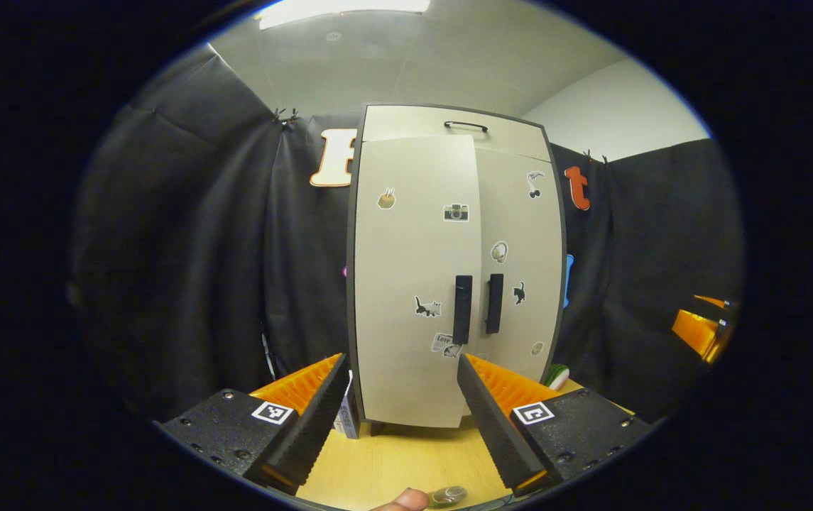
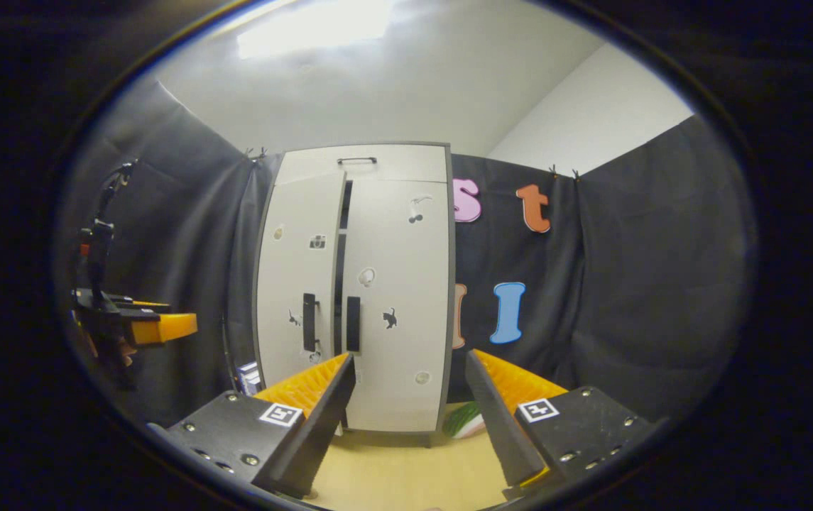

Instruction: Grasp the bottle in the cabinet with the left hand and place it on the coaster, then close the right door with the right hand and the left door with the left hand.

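Spread jaws of the left gripper frame the lower centre of the left gripper view, holding nothing, above the wooden surface. Behind them stands the cabinet, its left door slightly ajar, its right door closed. At bottom centre lies the bottle's cap beside a fingertip. Right gripper jaws likewise spread, empty, before the cabinet.

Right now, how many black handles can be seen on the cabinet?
3: one on the left door, one on the right door, both upright beside the middle gap, and a thin top handle. Others may be hidden.
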Tool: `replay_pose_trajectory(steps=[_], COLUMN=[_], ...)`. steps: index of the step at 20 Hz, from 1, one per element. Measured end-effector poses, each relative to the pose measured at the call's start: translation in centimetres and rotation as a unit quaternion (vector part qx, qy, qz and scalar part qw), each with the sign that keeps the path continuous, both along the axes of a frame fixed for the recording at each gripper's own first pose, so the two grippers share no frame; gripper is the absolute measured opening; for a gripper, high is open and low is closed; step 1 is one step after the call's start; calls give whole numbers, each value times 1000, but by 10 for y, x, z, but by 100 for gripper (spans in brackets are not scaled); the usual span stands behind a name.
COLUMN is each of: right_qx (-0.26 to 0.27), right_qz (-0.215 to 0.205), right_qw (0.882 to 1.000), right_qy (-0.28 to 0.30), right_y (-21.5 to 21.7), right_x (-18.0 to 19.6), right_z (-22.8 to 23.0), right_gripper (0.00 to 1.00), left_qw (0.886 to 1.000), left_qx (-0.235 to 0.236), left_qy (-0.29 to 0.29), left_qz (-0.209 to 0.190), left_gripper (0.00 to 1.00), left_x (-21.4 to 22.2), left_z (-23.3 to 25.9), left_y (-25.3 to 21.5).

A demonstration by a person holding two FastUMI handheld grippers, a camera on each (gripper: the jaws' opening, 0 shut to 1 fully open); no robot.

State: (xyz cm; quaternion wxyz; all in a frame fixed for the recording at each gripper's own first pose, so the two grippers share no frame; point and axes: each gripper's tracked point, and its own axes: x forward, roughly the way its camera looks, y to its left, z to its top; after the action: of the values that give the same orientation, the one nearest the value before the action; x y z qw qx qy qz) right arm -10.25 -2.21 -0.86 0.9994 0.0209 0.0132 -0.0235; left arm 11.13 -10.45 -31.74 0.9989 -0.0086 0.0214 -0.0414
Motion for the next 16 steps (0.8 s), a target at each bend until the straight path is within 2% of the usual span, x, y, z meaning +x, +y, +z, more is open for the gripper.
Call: replay_pose_trajectory(steps=[2,4,5,8,10,11,13,16], right_qx=[-9,-19,-23,-28,-32,-38,-56,-45], right_qz=[2,5,6,3,18,23,24,32], right_qw=[1000,1000,1000,1000,999,999,998,998], right_qy=[0,-4,-6,-10,-18,-22,-28,-22], right_y=[7,13,16,24,37,40,42,53], right_x=[8,17,22,32,39,42,44,49], right_z=[-1,-2,-5,-14,-17,-17,-15,-21], right_gripper=[92,99,95,95,95,92,95,95], left_qw=[1000,1000,1000,999,999,999,998,997], left_qx=[7,3,3,2,11,15,9,-8], left_qy=[5,-9,-13,-13,-20,-23,-26,-31], left_qz=[-10,-16,-20,-37,-41,-41,-52,-73], left_gripper=[97,97,96,97,97,97,96,96], left_x=[3,9,12,20,25,27,32,40], left_z=[-7,-4,-5,-10,-12,-13,-12,-7], left_y=[-5,-8,-10,-15,-13,-12,-16,-25])
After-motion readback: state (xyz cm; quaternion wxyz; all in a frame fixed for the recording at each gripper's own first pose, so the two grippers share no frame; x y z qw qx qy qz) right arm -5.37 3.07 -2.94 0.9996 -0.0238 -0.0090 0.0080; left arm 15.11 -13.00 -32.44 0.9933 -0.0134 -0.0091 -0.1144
